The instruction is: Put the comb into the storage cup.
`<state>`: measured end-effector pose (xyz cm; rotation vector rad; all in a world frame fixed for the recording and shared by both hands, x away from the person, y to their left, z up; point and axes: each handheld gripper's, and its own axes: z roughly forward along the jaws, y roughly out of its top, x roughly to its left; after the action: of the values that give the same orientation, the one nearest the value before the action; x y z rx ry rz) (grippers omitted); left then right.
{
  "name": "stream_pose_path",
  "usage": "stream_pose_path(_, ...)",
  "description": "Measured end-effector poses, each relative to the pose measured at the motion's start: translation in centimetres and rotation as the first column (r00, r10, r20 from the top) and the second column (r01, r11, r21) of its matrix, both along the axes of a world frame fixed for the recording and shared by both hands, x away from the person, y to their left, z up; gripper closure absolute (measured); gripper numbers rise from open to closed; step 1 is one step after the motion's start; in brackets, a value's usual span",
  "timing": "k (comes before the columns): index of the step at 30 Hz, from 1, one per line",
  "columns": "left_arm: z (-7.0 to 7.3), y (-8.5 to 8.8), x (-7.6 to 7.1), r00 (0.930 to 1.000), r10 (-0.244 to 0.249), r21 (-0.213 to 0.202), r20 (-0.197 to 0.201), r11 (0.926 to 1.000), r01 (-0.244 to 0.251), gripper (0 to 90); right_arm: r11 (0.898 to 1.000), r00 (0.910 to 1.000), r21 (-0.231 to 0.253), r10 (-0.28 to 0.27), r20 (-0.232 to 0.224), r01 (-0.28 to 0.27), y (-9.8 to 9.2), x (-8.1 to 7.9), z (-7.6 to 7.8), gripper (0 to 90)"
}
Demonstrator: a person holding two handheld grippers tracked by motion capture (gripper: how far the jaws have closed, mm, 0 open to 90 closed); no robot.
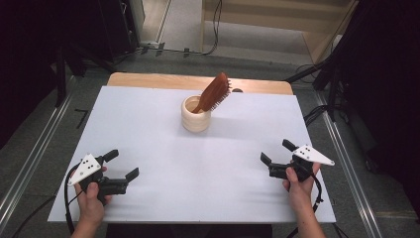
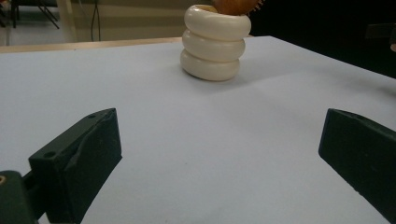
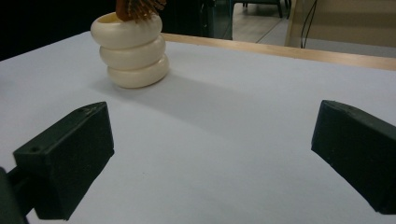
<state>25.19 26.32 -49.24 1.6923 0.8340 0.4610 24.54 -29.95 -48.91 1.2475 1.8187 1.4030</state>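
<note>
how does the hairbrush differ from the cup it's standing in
The hairbrush is reddish-brown wood; the ribbed holder cup is cream. The hairbrush leans, bristle head up and tilted right; the holder cup stands upright on the white table. The hairbrush is long and flat; the holder cup is squat and round. Neither touches a hand-held gripper.

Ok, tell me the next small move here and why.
Probably bring the right gripper forward toward the hairbrush: it stands handle-down in the cream holder, leaning right, while both grippers are open, empty and far back, the left gripper included.
</note>
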Motion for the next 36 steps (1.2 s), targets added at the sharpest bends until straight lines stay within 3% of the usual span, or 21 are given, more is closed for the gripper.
stream_pose_path(17, 0.0, 0.0, 0.0, 1.0, 0.002, 0.001, 0.002, 1.0, -0.002, 0.0, 0.998, 0.9977, -0.003, -0.063, -0.022, 0.063, -3.1, -2.0, -1.1, 0.0)
stream_pose_path(25, 0.0, 0.0, 0.0, 1.0, 0.004, 0.004, 0.002, 1.0, -0.004, 0.0, 0.997, 0.997, -0.002, -0.072, -0.029, 0.072, -4.3, -2.6, -1.5, 0.0)
stream_pose_path(31, 0.0, 0.0, 0.0, 1.0, 0.004, 0.004, 0.003, 1.0, -0.004, 0.0, 0.996, 0.9961, -0.029, -0.081, -0.034, 0.08, -4.8, -2.8, -1.9, 0.0)
stream_pose_path(36, 0.0, 0.0, 0.0, 1.0, 0.003, 0.005, 0.004, 1.0, -0.003, 0.0, 0.996, 0.9957, -0.012, -0.087, -0.032, 0.087, -5.5, -3.1, -2.0, 0.0)
